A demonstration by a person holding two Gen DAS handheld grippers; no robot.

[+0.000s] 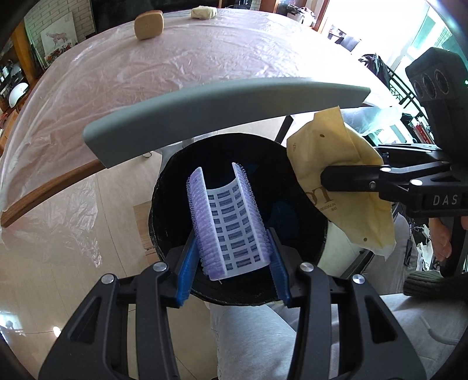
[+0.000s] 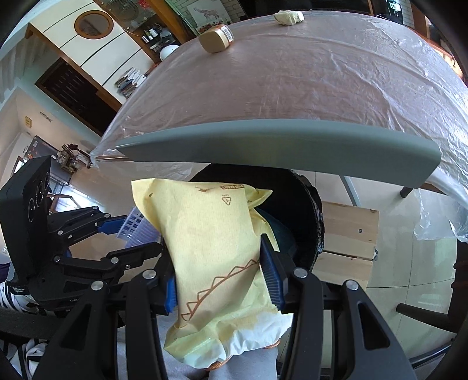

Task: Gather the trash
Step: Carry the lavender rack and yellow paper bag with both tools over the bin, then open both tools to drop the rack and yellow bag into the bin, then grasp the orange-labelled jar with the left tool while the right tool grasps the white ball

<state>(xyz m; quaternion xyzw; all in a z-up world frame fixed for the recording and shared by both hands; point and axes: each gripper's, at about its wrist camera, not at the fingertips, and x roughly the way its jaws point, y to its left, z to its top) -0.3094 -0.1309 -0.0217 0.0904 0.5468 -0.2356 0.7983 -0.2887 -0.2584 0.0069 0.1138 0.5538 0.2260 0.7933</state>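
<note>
**Dropping two pieces of trash into the black bin**

Holding the left gripper (image 1: 232, 257) pinched on a curled strip of white-and-purple blister packaging (image 1: 229, 225), right above the mouth of the black bin (image 1: 307, 193). Holding the right gripper (image 2: 218, 269) clamped across a yellow paper bag (image 2: 210, 248), with the bag hanging at the bin's right rim in the left wrist view — only partly over the opening, by the look of it.

Doing the step well, as a judgement:
- Keeping the strip centred over the dark opening before spreading the jaws; already looking well placed.
- Bringing the yellow paper bag further left, over the middle of the bin, since a release at the rim is risking a fall outside.
- Staying under the grey chair back (image 1: 222, 117) arching across the far side of the bin, without knocking it.
- Letting go of one piece at a time — avoiding a tangle between the two grippers, which are sitting close together.

Counting:
- Grippers: two, each closed on one item.
- Trash in hand: two pieces.
- Bins: one, with something dark blue already lying inside.
- Still lying far off on the plastic-covered table (image 1: 204, 67): one tan rounded container (image 1: 148, 24) and one crumpled pale wad (image 1: 204, 12) to its right.
</note>
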